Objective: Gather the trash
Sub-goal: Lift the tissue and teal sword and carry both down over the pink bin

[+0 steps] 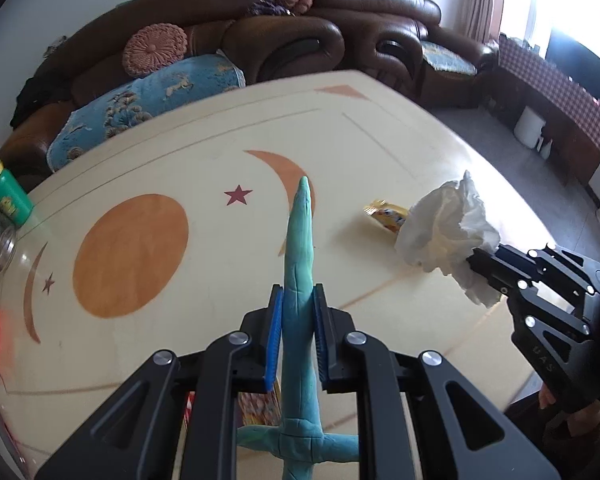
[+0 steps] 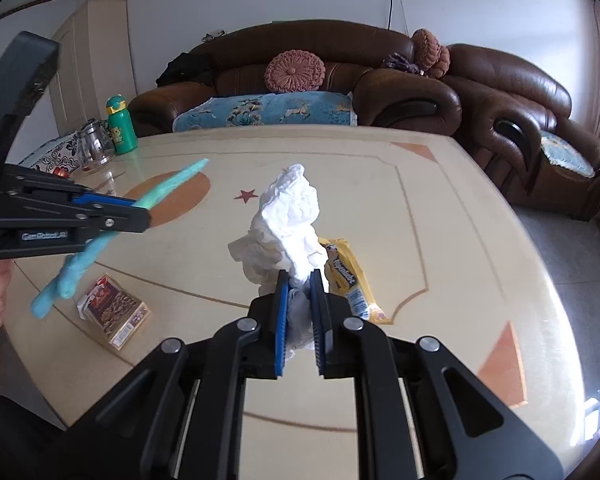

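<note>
My left gripper [image 1: 298,294] is shut on a long teal clay-like strip [image 1: 300,240] and holds it above the table; the strip also shows in the right wrist view [image 2: 172,184], gripped by the left gripper [image 2: 146,214]. My right gripper [image 2: 300,280] is shut on a crumpled white tissue [image 2: 290,220], held above the table; it also shows in the left wrist view [image 1: 448,232], held by the right gripper [image 1: 474,260]. A yellow snack wrapper [image 2: 350,276] lies on the table just beyond the tissue. A small patterned box [image 2: 114,310] lies at the left.
The cream table [image 2: 440,220] has orange sun and moon inlays. A green bottle [image 2: 121,126] and a glass pot [image 2: 94,150] stand at its far left corner. Brown leather sofas [image 2: 400,80] with cushions stand behind the table.
</note>
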